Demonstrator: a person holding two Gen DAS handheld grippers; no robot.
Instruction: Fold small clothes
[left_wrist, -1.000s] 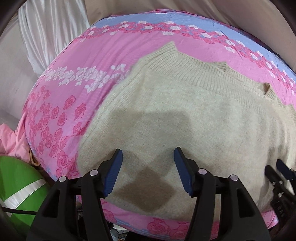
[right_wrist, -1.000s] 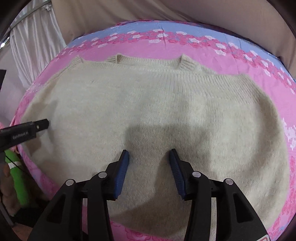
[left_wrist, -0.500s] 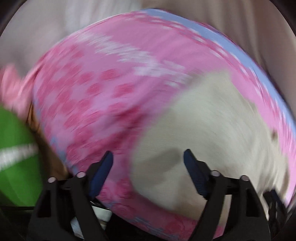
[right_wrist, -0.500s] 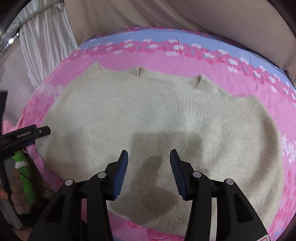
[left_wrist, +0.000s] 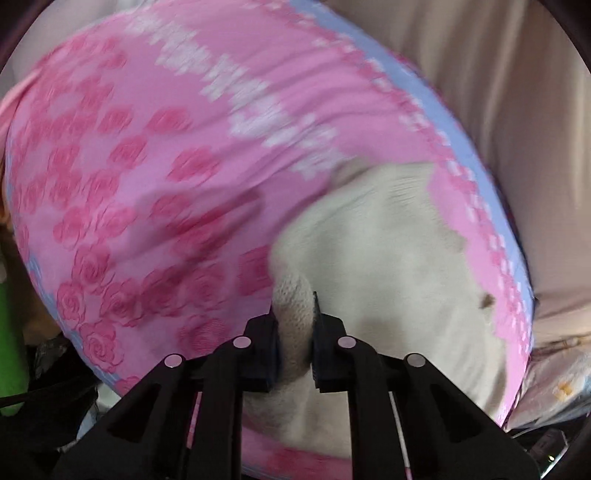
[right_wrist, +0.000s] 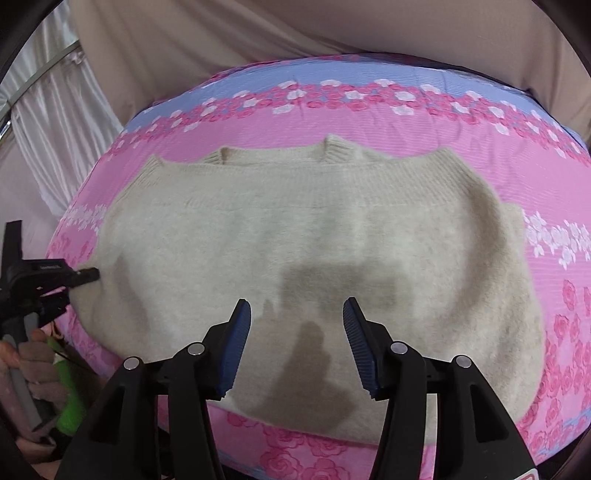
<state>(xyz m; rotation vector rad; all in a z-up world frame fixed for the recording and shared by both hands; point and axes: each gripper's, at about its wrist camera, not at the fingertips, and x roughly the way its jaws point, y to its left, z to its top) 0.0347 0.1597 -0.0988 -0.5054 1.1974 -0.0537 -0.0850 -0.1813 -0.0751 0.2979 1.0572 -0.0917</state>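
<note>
A beige knit sweater (right_wrist: 303, 243) lies flat on a pink flowered sheet (right_wrist: 369, 122), its ribbed edge at the far side. In the left wrist view my left gripper (left_wrist: 294, 317) is shut on a bunch of the sweater (left_wrist: 369, 258) at its left edge. The same gripper (right_wrist: 86, 275) shows at the far left of the right wrist view, touching the sweater's left edge. My right gripper (right_wrist: 297, 332) is open and empty, hovering above the near middle of the sweater.
The sheet (left_wrist: 147, 147) covers a raised rounded surface with a blue band along its far side. Beige curtains (right_wrist: 258, 33) hang behind. A green object (right_wrist: 70, 398) and a person's hand sit low at the left, beyond the surface's edge.
My left gripper swung left to the sweater's left edge and shut on it. My right gripper pulled back a little and stayed open.
</note>
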